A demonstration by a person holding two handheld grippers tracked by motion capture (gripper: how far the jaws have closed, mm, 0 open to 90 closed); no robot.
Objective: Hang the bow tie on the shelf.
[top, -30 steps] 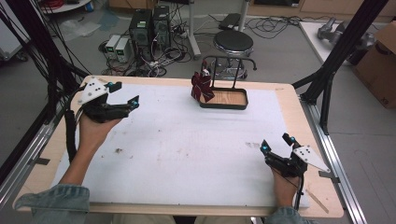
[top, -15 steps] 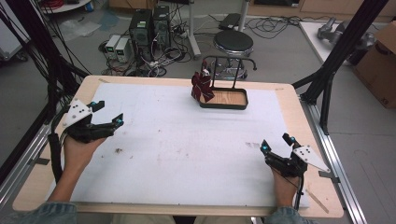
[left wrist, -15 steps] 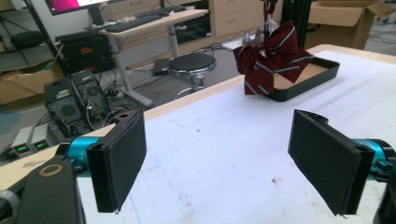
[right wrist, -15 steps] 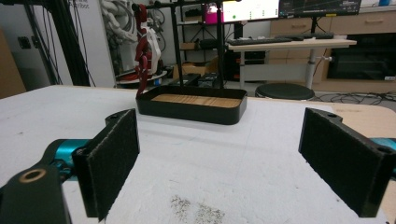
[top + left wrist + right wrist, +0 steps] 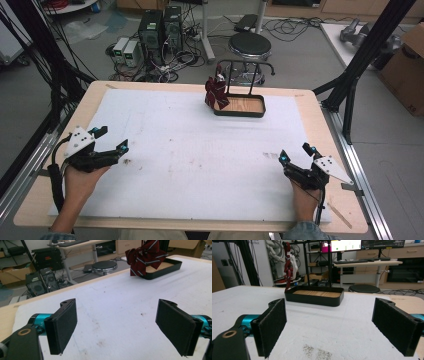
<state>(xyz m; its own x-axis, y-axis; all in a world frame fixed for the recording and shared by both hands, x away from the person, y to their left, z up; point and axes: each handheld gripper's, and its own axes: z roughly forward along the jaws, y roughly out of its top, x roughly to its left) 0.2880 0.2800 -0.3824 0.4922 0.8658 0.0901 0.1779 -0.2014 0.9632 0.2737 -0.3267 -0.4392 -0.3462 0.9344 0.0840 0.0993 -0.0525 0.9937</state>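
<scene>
A dark red striped tie (image 5: 216, 93) hangs bunched from a black rack over the left end of a black tray (image 5: 260, 106) with a wooden floor, at the far middle of the table. The tie (image 5: 145, 253) shows far ahead in the left gripper view, and the tray (image 5: 317, 300) lies ahead in the right gripper view with the tie (image 5: 287, 267) at its left end. My left gripper (image 5: 113, 139) rests open near the table's left edge. Low at the right, my right gripper (image 5: 295, 153) also stands open. Nothing lies between either pair of jaws.
A white sheet (image 5: 200, 150) covers the wooden table, with small dark stains near its middle. Behind the table stand a round stool (image 5: 249, 47) and computer towers (image 5: 160, 30) with cables. Black frame legs (image 5: 360, 65) rise at both sides.
My left gripper has drawn back toward the near left edge of the table and come lower. The right gripper has stayed still.
</scene>
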